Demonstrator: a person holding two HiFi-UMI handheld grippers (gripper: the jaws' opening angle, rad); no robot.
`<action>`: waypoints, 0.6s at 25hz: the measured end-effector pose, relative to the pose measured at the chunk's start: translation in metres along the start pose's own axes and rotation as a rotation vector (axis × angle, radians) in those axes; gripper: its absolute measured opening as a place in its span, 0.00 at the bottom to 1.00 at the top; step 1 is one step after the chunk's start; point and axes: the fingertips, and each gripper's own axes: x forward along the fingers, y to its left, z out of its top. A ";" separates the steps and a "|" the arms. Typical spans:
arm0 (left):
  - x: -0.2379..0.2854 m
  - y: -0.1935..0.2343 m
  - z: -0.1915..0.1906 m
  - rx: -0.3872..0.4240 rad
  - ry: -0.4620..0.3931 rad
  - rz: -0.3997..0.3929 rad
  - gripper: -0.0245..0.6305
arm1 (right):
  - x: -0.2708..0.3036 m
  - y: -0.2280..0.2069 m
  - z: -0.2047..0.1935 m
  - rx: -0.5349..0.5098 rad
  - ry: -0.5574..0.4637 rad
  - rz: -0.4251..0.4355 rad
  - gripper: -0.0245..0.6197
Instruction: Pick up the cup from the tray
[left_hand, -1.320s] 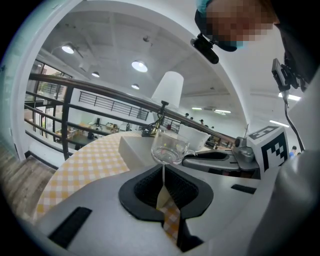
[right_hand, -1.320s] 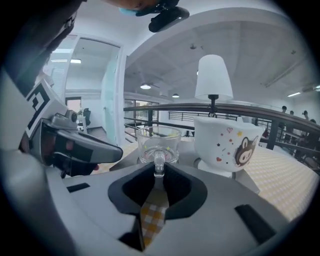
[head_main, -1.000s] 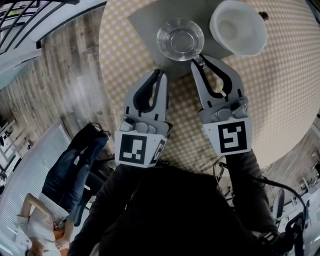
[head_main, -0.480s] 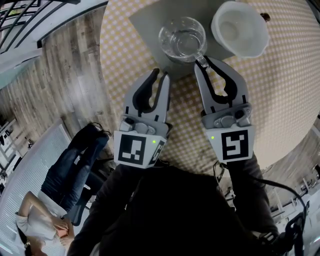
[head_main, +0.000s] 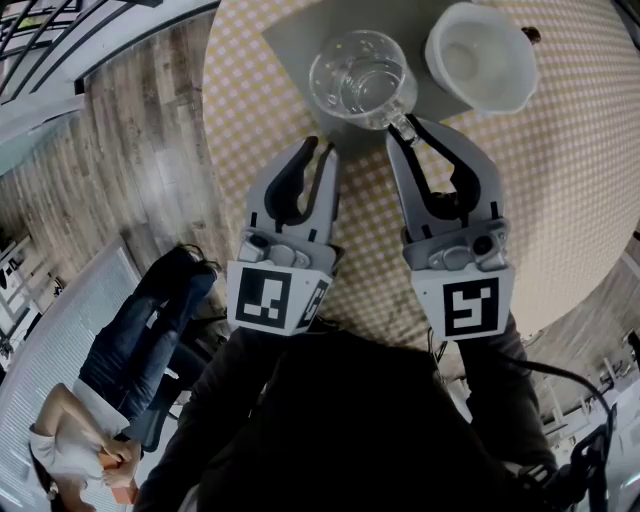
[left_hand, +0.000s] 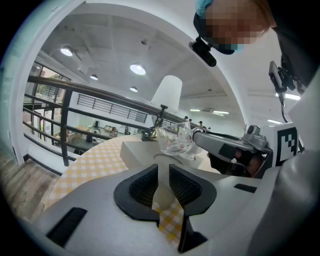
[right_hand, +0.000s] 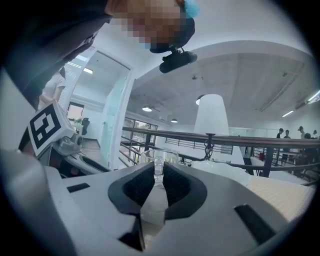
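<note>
- Right gripper: fingers clenched on the handle of the clear glass cup. In the right gripper view the handle sits pinched between the two pads, with the cup just beyond the fingertips.
- Cup position: upper centre of the head view, overlapping the lower edge of the grey tray. The mouth faces the camera and the handle points to the lower right, into the right gripper.
- In the left gripper view the cup appears raised off the tray and slightly tilted. Contact with the tray cannot be fully ruled out from this angle.
- Left gripper: its jaws have just been opening. The fingers stand released with a narrow slot between the pads and nothing in it. Only checked cloth and the tray show through the slot.
- The left fingertips are near the tray's lower edge, below and left of the cup and apart from it.
- White bowl: upper right of the head view, just right of the cup, sitting at the tray's right side.
- Counter: round, covered in yellow-and-white checked cloth, carrying the tray.
- Wooden floor at left. A person in jeans is at lower left, well apart from the counter.
</note>
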 end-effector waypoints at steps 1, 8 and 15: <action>-0.001 -0.001 -0.003 0.003 0.001 -0.001 0.15 | -0.002 0.002 0.000 0.003 -0.006 -0.001 0.11; -0.019 -0.029 -0.019 0.050 -0.030 -0.033 0.15 | -0.042 0.015 -0.006 0.011 -0.051 -0.031 0.11; -0.004 -0.033 0.005 0.045 -0.008 -0.055 0.15 | -0.041 -0.004 0.007 0.031 -0.023 -0.049 0.11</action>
